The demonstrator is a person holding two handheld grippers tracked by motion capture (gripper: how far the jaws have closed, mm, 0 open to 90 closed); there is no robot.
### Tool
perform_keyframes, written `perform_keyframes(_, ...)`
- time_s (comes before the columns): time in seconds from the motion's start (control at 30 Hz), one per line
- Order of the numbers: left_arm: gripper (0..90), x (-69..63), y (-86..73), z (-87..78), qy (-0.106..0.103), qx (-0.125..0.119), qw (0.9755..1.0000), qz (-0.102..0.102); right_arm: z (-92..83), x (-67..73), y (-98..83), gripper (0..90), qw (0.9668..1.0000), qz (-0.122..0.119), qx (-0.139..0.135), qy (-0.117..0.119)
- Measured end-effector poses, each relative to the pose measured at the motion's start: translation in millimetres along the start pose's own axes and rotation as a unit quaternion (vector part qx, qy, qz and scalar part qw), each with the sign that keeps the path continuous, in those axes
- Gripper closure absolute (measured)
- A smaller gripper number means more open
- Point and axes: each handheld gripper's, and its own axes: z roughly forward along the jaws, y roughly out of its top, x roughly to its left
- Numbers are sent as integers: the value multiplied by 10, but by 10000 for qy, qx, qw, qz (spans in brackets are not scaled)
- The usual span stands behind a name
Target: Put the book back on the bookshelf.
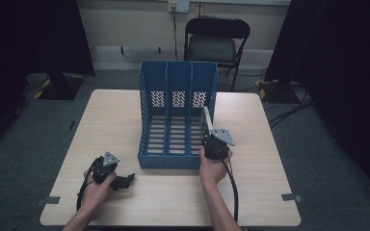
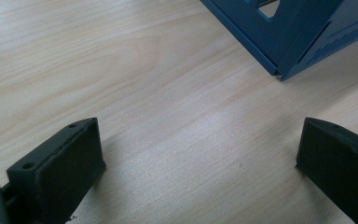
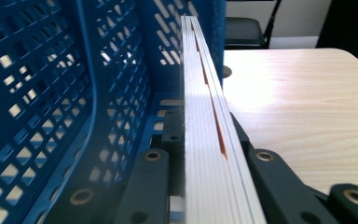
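Observation:
A blue three-slot file rack (image 1: 145, 120) stands in the middle of the wooden table (image 1: 106, 125). My right gripper (image 1: 208, 139) is at the rack's front right corner, shut on a thin white book (image 1: 205, 121) held upright on edge. In the right gripper view the book (image 3: 200, 116) runs edge-on between the jaws of my right gripper (image 3: 206, 144), with the rack's perforated divider (image 3: 98, 93) just to its left. I cannot tell whether the book rests on the rack's floor. My left gripper (image 1: 126, 181) lies on the table left of the rack, open, with bare wood between the jaws of my left gripper (image 2: 200, 158).
The rack's front left corner (image 2: 279, 70) is a short way ahead of the left jaws. A black folding chair (image 1: 217, 41) stands behind the table. Bare table lies to the right of the rack (image 3: 307, 102) and along the front edge.

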Motion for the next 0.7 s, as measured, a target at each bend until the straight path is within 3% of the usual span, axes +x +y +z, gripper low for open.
perform_keyframes(0.33,0,0,0,-1,-6,7,10000,-3,-4,73,-56,765,9988,-39,-100,-477)
perform_keyframes(0.43,0,1,0,-2,-8,14,10000,6,-1,88,-86,764,9983,-149,-106,-550)
perform_keyframes(0.7,0,0,0,-1,-6,6,10000,-4,-7,35,-54,729,9995,-147,-4,-275)
